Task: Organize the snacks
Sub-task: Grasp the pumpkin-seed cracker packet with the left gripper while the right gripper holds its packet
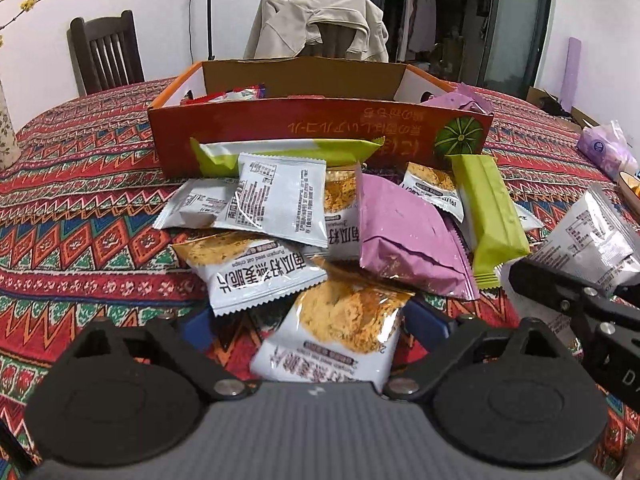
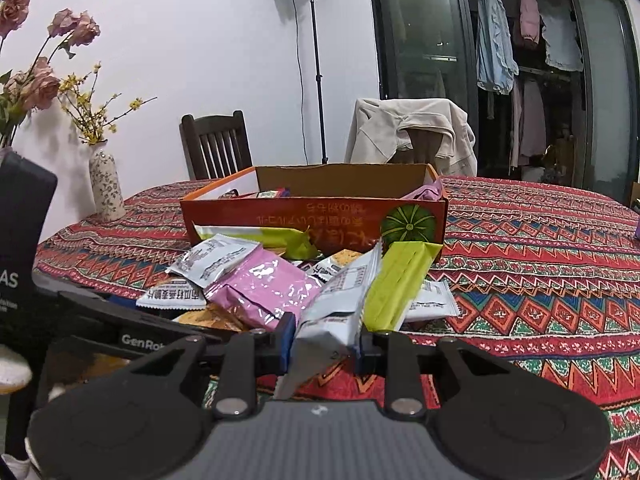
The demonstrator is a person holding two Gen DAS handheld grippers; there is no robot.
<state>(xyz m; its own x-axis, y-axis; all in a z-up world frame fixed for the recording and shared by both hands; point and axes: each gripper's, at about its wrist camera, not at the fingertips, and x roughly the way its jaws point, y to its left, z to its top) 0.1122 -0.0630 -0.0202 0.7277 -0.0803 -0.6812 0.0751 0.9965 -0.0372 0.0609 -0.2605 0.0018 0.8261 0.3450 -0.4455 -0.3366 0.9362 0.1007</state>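
Sitting pinched in the right hand-held gripper [image 2: 323, 344] is a crinkly white foil snack packet [image 2: 340, 304], held just above the near edge of the pile. The left hand-held gripper [image 1: 308, 326] gapes wide around another white packet [image 1: 340, 332] without squeezing it. Two lime-green bars [image 1: 494, 216] and one glossy purple pouch [image 1: 404, 236] lie nearby, before the orange cardboard box [image 1: 320, 128] on the zigzag-patterned tabletop [image 1: 80, 220].

The setting is identified as a home dining room. A table covered with a patterned tablecloth [image 2: 540, 264] is flanked by a wooden chair [image 2: 216, 148] and a flower vase [image 2: 105, 184]. Clothes [image 2: 532, 40] are seen hung behind glass doors, and a jacket [image 2: 404, 128] is draped over a second chair.
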